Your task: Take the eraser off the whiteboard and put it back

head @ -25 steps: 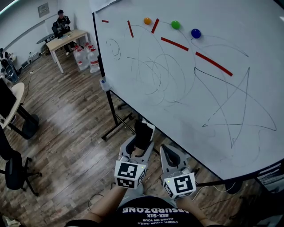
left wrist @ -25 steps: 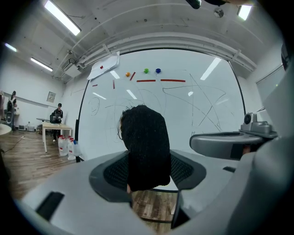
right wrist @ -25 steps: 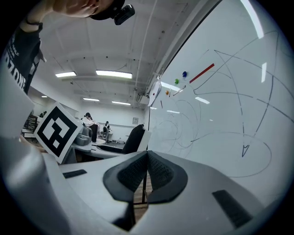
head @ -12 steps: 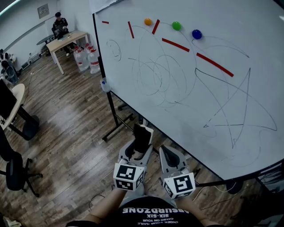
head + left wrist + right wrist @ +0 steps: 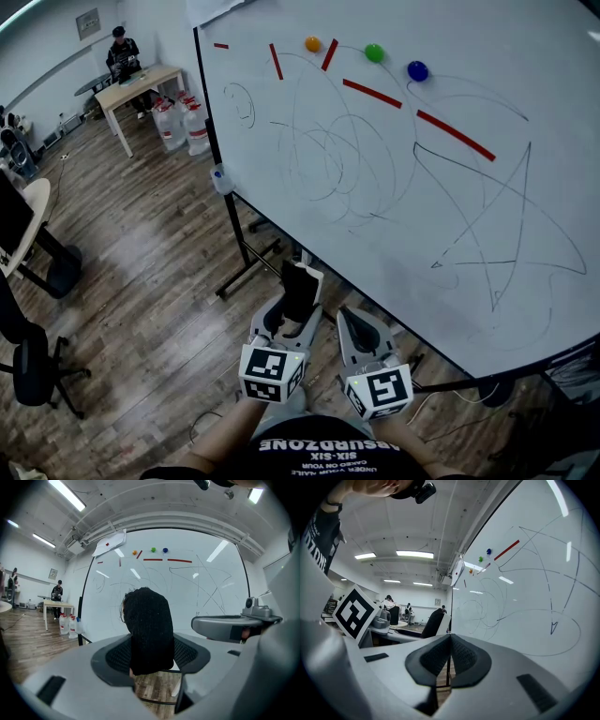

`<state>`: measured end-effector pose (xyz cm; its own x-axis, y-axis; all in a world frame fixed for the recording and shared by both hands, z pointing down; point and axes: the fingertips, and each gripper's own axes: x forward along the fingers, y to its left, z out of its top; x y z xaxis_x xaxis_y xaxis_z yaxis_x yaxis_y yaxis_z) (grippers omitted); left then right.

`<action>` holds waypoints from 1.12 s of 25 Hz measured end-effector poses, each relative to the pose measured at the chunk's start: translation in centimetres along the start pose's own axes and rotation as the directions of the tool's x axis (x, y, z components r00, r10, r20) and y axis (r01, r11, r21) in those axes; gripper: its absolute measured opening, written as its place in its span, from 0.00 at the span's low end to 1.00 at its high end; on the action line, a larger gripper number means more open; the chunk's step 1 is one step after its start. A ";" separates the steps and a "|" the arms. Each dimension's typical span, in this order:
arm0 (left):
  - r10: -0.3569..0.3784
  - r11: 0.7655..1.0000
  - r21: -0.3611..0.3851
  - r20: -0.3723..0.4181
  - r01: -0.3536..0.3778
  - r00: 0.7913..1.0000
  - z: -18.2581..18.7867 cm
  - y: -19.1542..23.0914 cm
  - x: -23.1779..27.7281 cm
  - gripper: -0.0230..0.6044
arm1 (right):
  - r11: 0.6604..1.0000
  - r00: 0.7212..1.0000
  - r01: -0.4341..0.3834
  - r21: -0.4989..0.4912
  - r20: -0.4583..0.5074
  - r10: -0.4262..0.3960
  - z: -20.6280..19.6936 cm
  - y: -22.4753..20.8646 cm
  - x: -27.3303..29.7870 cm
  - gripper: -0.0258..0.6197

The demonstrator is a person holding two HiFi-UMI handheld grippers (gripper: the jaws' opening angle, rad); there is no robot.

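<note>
My left gripper (image 5: 298,302) is shut on the eraser (image 5: 301,287), a block with a black felt face and a white back, held upright just below the whiteboard's lower edge. In the left gripper view the eraser (image 5: 149,630) fills the gap between both pads and hides part of the whiteboard (image 5: 154,592) behind it. The whiteboard (image 5: 394,169) carries thin scribbled lines, red magnetic strips and three round magnets. My right gripper (image 5: 354,323) sits beside the left, shut with nothing in it; its pads (image 5: 450,658) meet in the right gripper view.
The board stands on a black frame (image 5: 234,239) over a wooden floor. A wooden table (image 5: 141,89) with a seated person and water jugs (image 5: 183,122) is at the far left. An office chair (image 5: 33,366) and a round table edge (image 5: 23,220) are on the left.
The left gripper with the eraser has dropped slightly; otherwise both grippers hold their places.
</note>
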<state>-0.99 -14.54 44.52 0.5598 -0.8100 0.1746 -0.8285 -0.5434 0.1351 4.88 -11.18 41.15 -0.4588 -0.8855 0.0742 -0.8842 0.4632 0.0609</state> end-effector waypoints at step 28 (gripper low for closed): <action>-0.020 0.998 0.056 0.123 0.013 0.992 6.0 1.8 2.3 0.42 | 0.999 0.999 0.036 -0.011 0.000 -0.036 0.3 -1.7 1.4 0.04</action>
<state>-1.28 -18.68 39.28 0.5699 -0.8201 0.0508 -0.8208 -0.5653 0.0821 5.74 -13.20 40.88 -0.4263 -0.9017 0.0716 -0.8993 0.4311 0.0742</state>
